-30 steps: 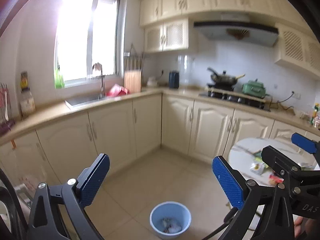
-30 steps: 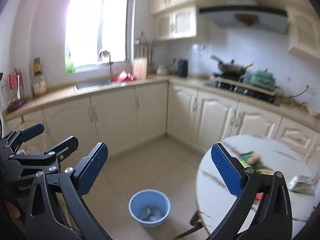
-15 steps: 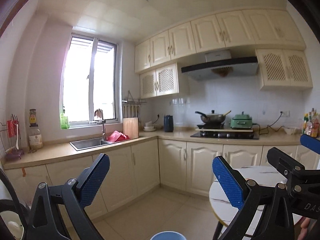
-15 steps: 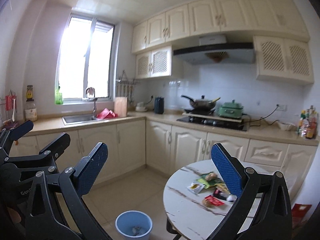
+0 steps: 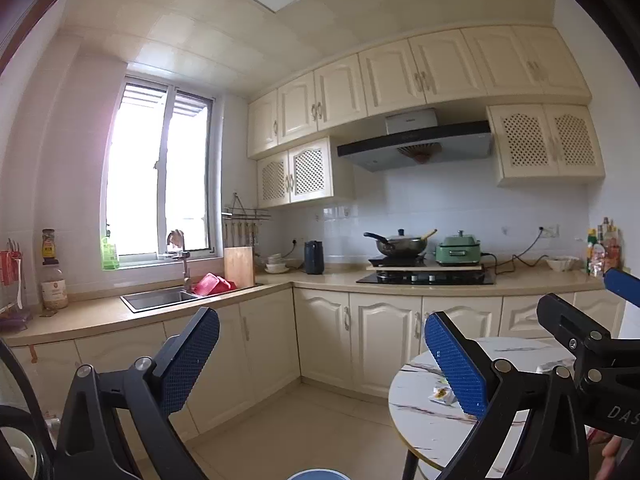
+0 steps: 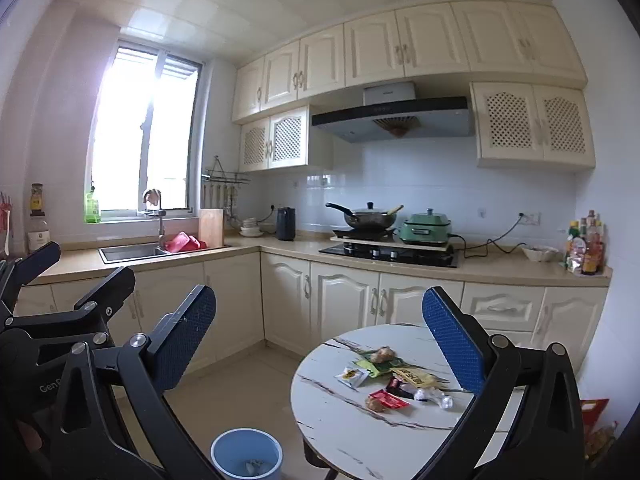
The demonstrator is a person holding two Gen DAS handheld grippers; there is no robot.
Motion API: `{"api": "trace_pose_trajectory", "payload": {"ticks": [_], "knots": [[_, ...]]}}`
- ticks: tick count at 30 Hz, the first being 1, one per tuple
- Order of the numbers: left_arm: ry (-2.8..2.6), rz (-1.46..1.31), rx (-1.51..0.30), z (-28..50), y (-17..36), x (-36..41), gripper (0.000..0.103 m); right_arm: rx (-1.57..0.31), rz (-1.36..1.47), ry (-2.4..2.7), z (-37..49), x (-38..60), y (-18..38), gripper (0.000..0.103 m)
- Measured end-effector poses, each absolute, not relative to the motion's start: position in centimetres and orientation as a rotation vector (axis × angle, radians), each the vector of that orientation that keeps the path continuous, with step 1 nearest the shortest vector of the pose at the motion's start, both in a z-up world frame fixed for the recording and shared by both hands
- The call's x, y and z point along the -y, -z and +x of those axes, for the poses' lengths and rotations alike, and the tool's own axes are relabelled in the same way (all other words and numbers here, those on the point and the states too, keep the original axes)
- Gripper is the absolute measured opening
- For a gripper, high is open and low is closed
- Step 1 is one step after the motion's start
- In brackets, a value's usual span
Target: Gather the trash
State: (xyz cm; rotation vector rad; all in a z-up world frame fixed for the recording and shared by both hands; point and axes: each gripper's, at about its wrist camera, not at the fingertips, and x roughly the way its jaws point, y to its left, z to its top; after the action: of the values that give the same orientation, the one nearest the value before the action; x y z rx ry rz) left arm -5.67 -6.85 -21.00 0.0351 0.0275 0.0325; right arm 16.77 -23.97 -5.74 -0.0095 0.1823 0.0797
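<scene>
wrappers [image 6: 394,380] strewn across round table [image 6: 344,420], blue bin [image 6: 247,454] upright, both claws agape

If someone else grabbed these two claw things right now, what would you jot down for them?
Left gripper: open, empty.
Right gripper: open, empty.
Wrappers lie in a loose pile on the round table.
Blue bin stands on the floor left of the table, with a bit of trash already inside.
Left to do: pick up each wrapper and drop it in the bin.
</scene>
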Motion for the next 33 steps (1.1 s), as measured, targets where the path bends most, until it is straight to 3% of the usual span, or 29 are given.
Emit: {"api": "trace_pose_trajectory", "payload": {"ticks": [17,25,33], "knots": [[0.187,0.123,-0.196,8.6,16.8,11.7,0.102,-0.305,0.058,0.105,21.4,33.1,9.9,0.103],[0.323,0.146,-0.424,20.5,16.6,14.2,0.102,-0.459,0.123,0.202,26.2,39.8,14.9,0.103],[0.412,0.142,-0.708,33.3,20.2,16.7,0.102,-0.678,0.184,0.252,31.3,45.1,22.7,0.103]]}}
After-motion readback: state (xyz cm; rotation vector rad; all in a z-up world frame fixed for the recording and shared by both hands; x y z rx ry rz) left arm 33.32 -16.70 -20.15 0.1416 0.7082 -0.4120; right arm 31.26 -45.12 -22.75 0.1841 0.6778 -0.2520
